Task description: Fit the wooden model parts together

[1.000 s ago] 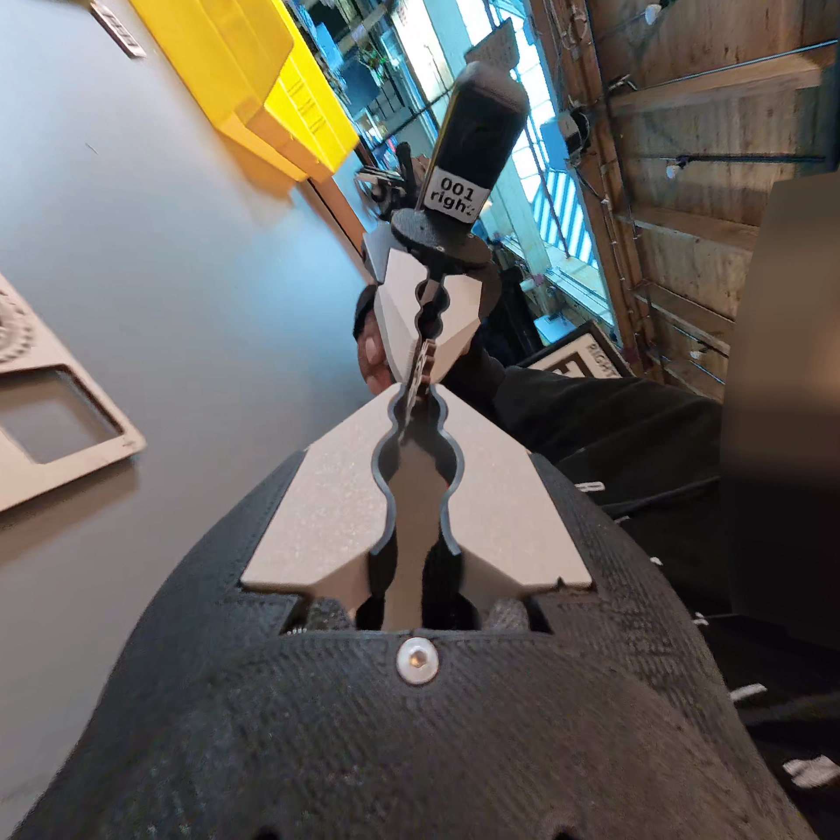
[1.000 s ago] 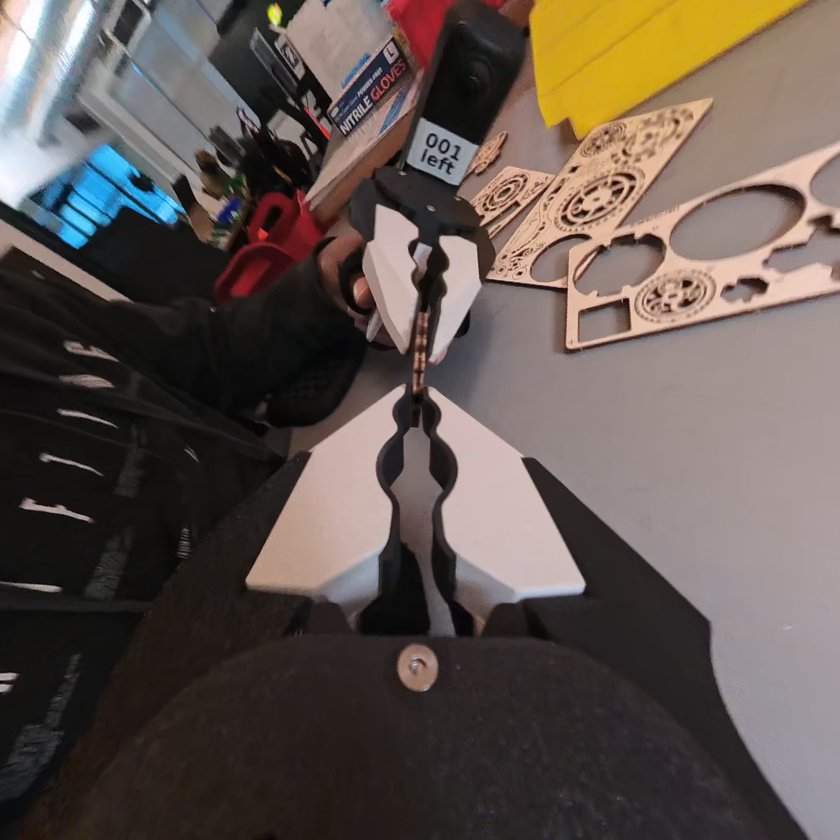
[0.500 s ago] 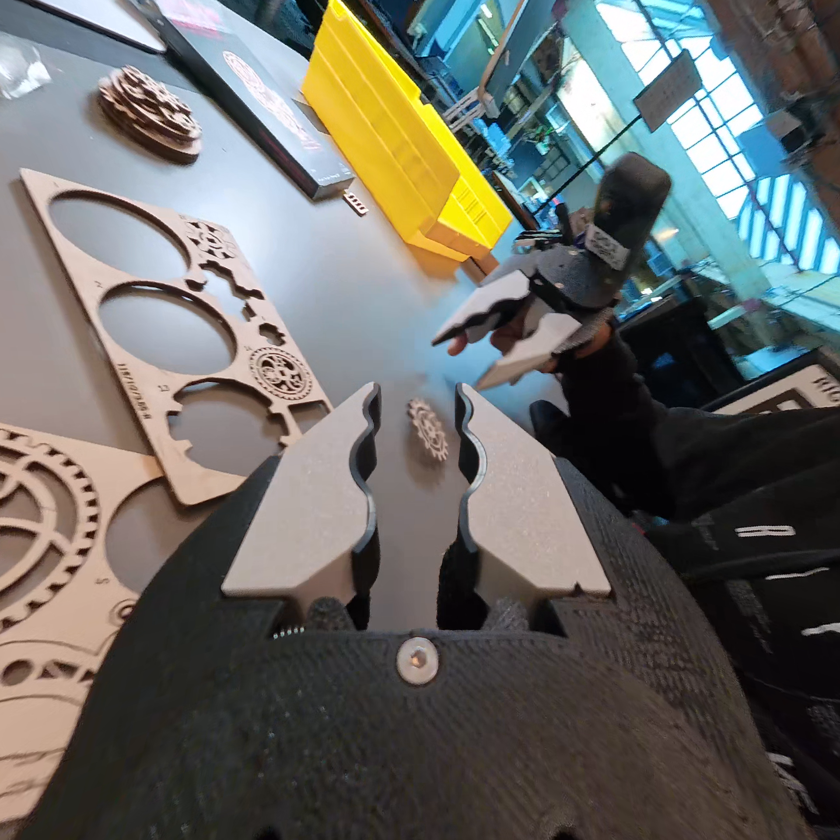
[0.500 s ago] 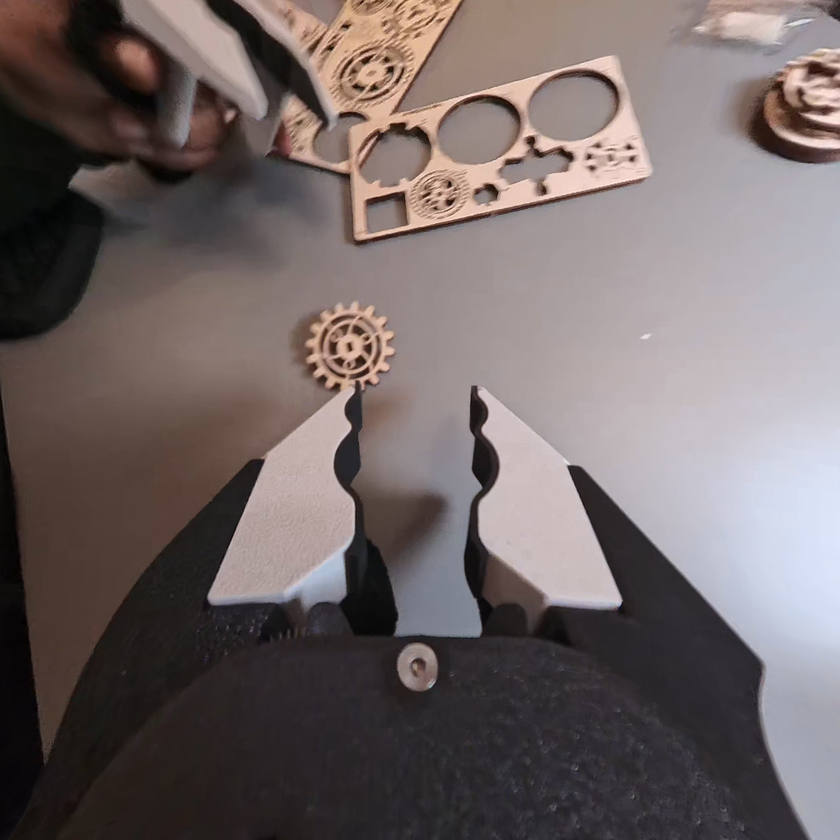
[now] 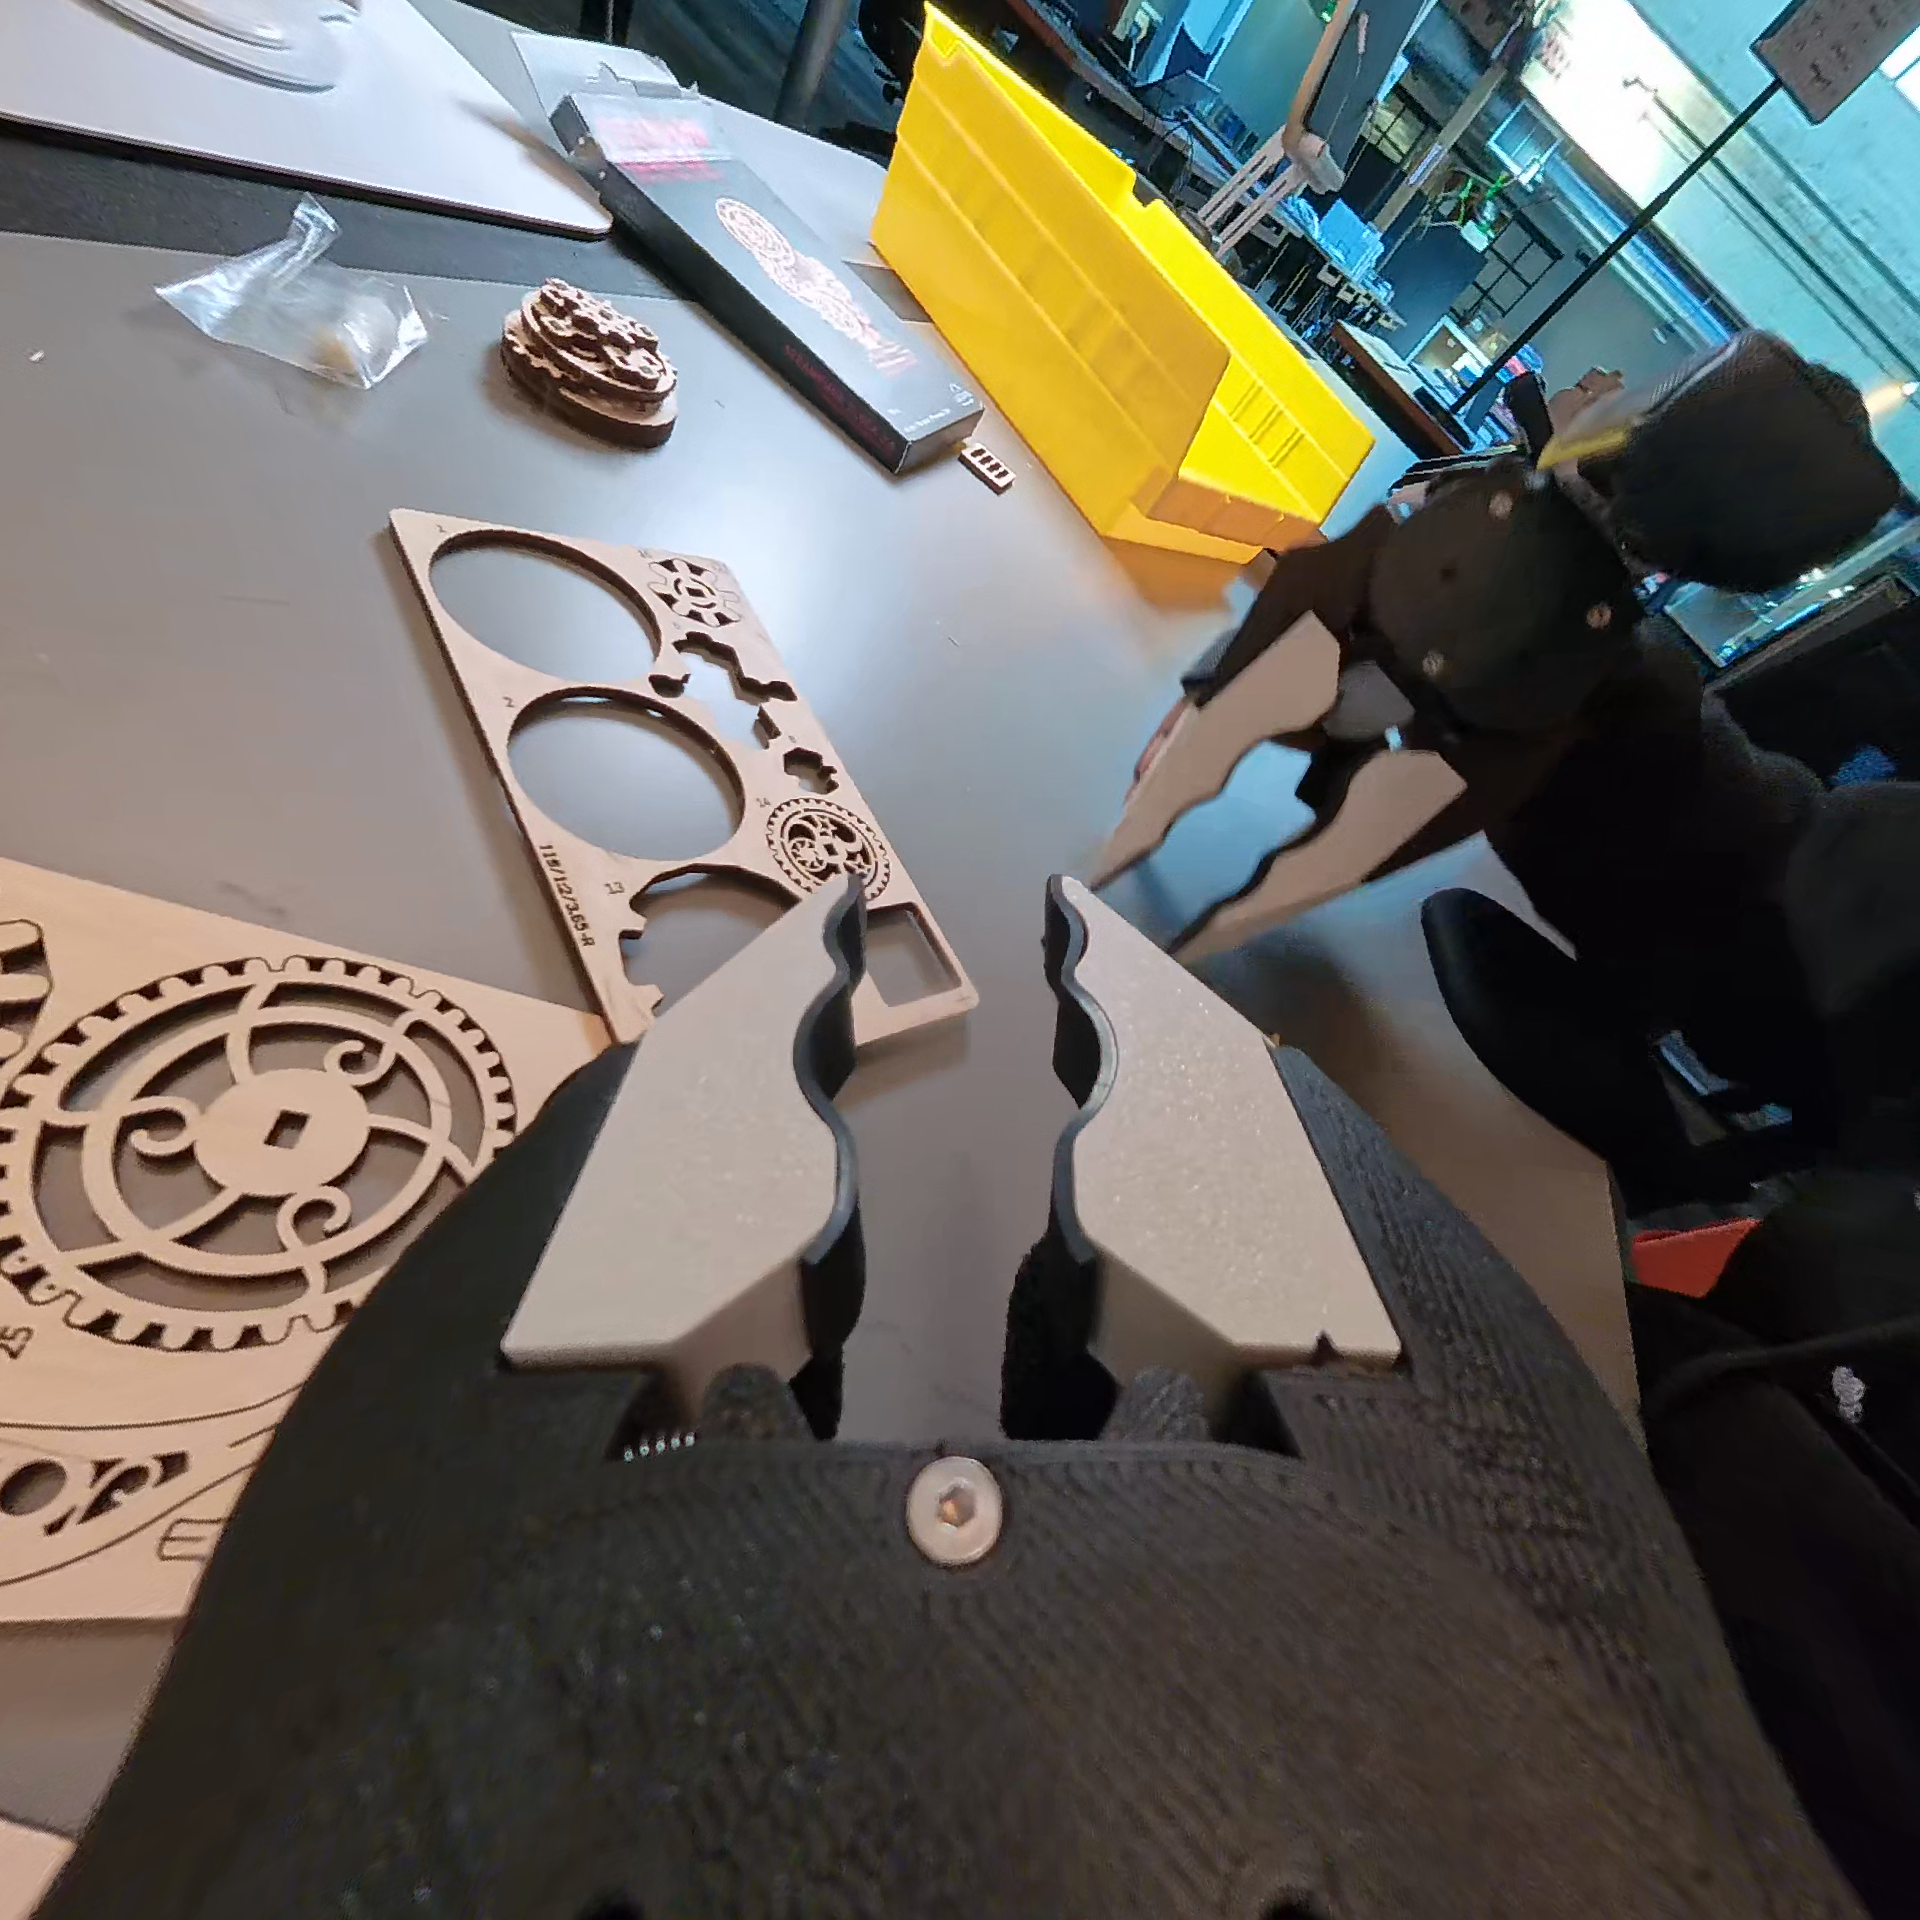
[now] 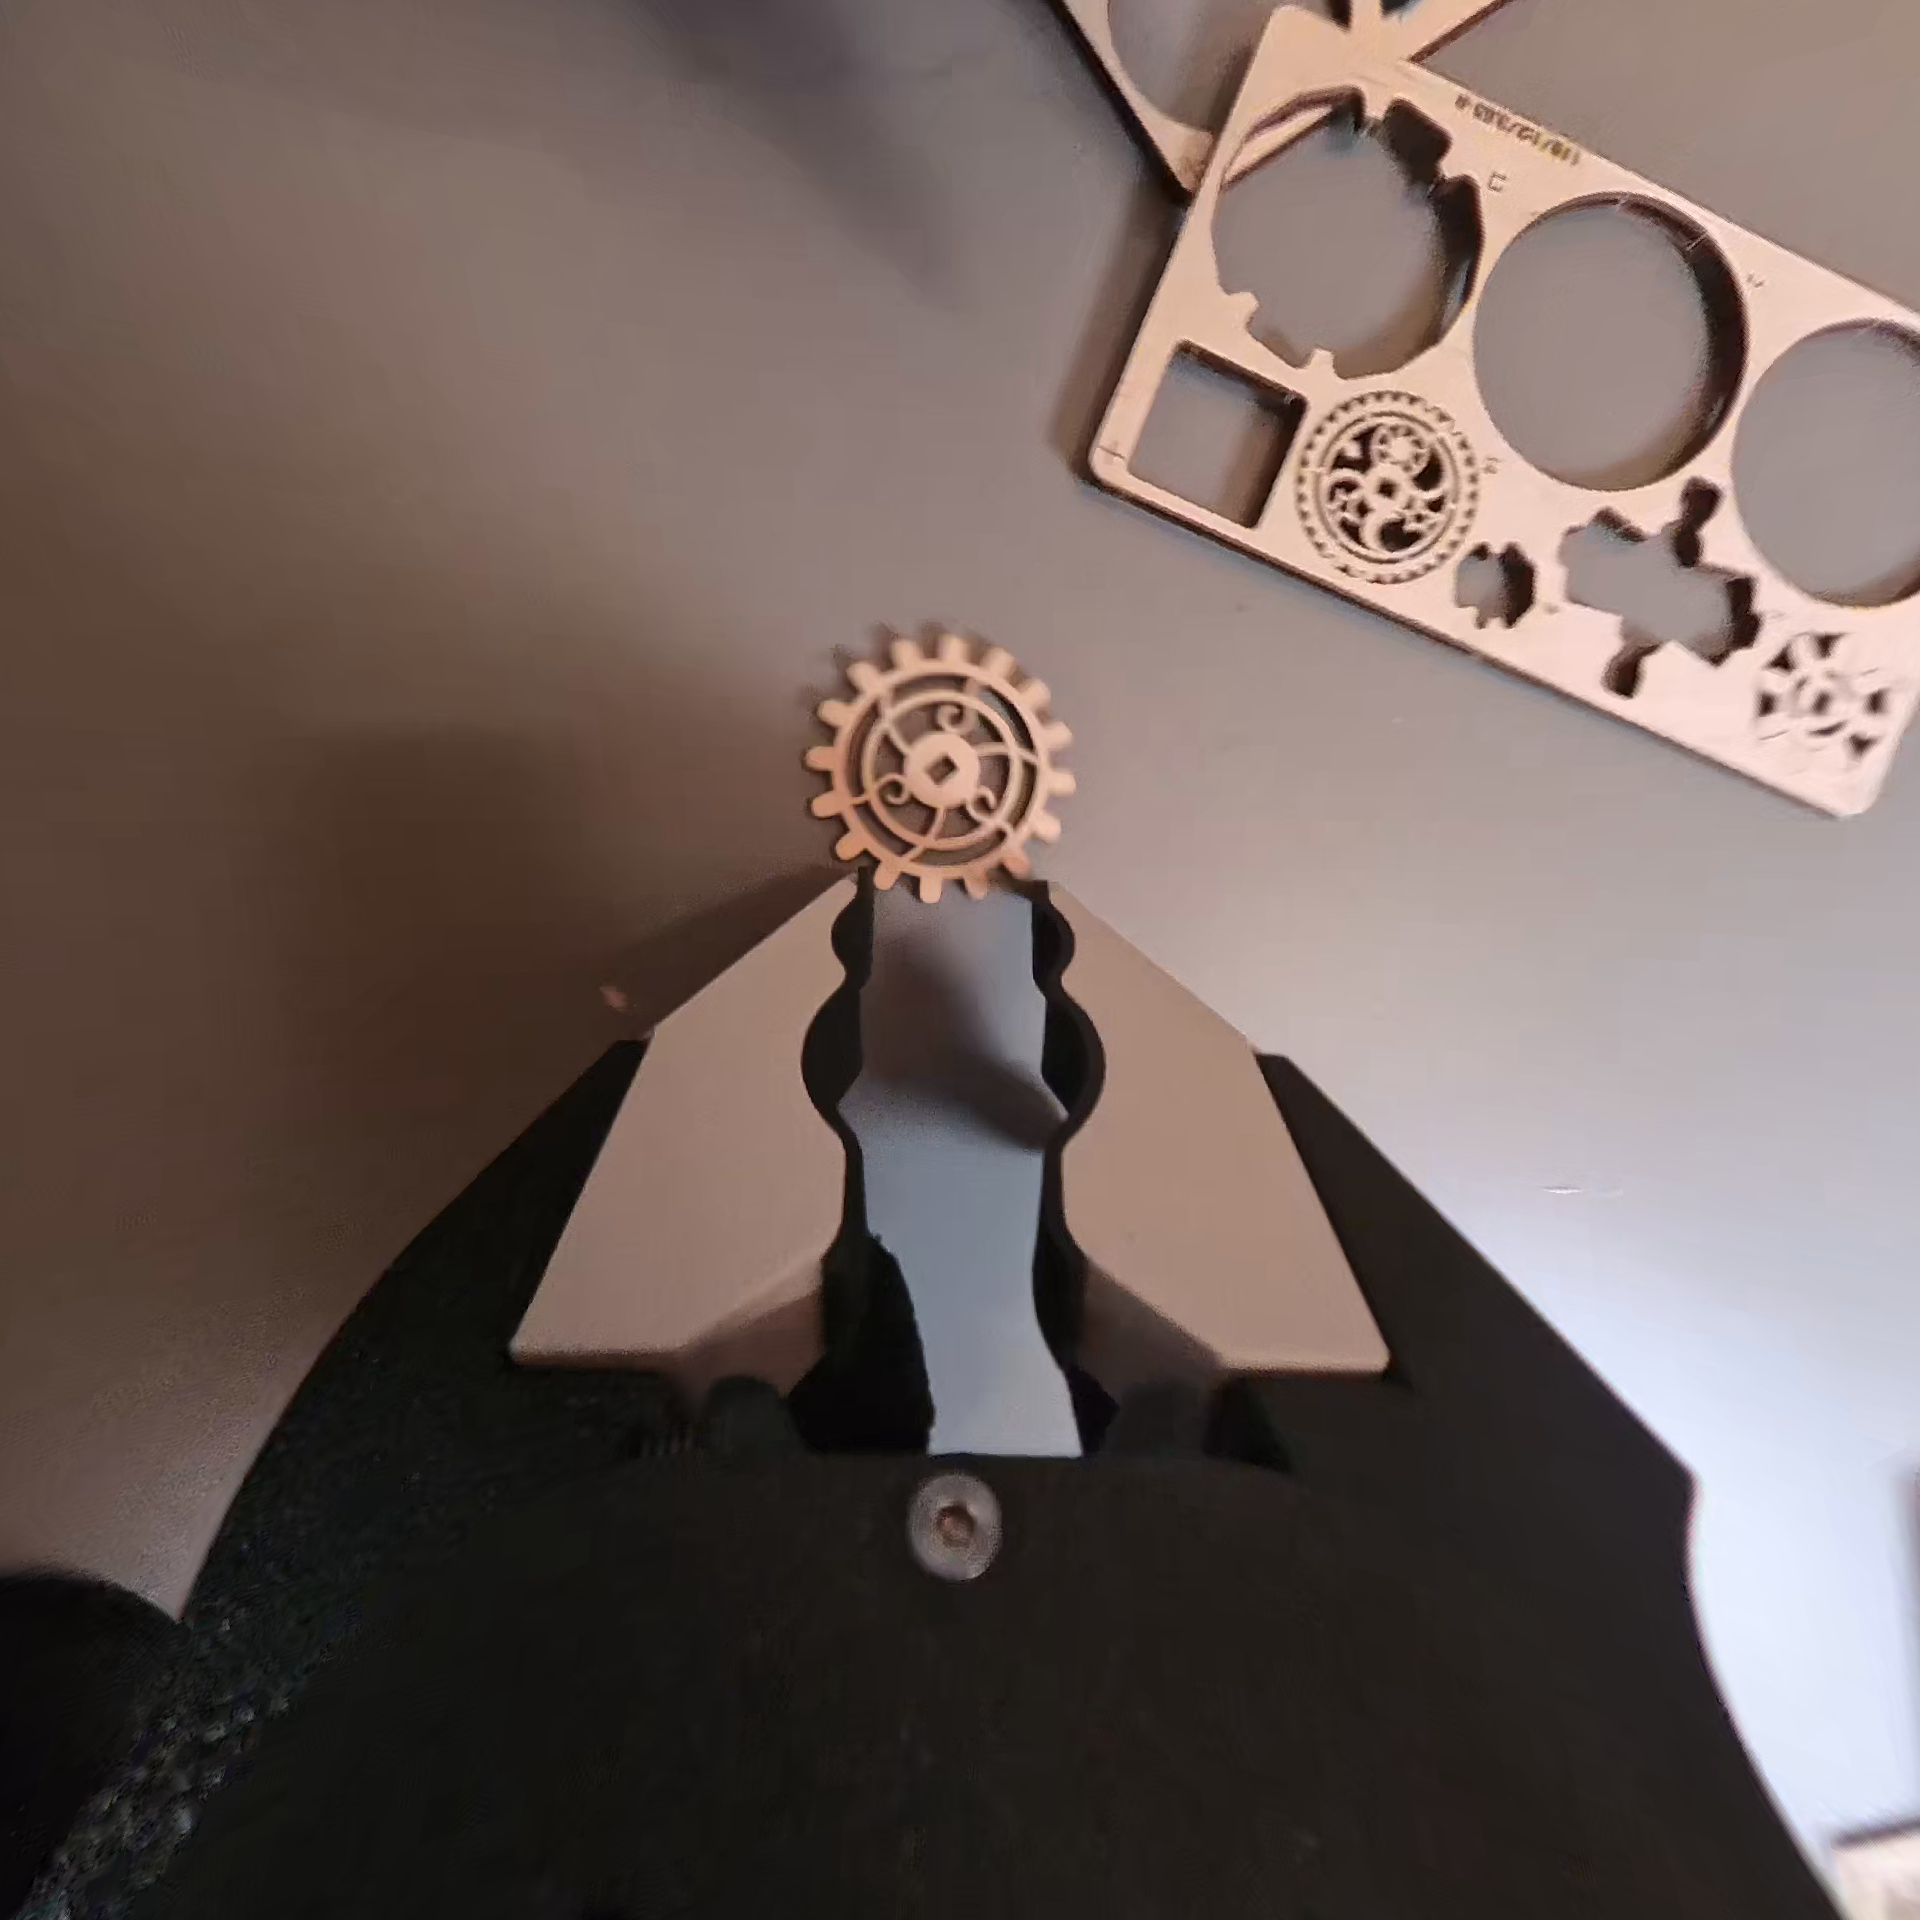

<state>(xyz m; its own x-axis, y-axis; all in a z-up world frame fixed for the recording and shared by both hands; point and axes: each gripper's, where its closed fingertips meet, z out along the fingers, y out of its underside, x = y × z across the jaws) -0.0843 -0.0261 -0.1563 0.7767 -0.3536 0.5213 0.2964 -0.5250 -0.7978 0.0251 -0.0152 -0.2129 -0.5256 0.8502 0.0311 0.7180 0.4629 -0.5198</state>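
Note:
A small loose wooden gear (image 6: 940,764) lies flat on the grey table (image 6: 416,416). My right gripper (image 6: 948,888) is open and empty, with its tips just short of the gear's near edge. It also shows in the left wrist view (image 5: 1143,909), low over the table at the right. My left gripper (image 5: 954,914) is open and empty, above the table by the corner of a wooden parts sheet (image 5: 623,748) with round cut-outs. That sheet also shows in the right wrist view (image 6: 1522,499). The loose gear does not show in the left wrist view.
A larger sheet with a big gear pattern (image 5: 239,1132) lies at the left. A stacked wooden gear assembly (image 5: 587,358), a clear plastic bag (image 5: 296,301), a black box (image 5: 769,281) and a yellow bin (image 5: 1101,312) stand farther back. Left tips to right tips: about 12 centimetres.
One second ago both grippers were shut on the gear in the air. Both then opened and the gear lay on the table. Now the right gripper has closed in on it.

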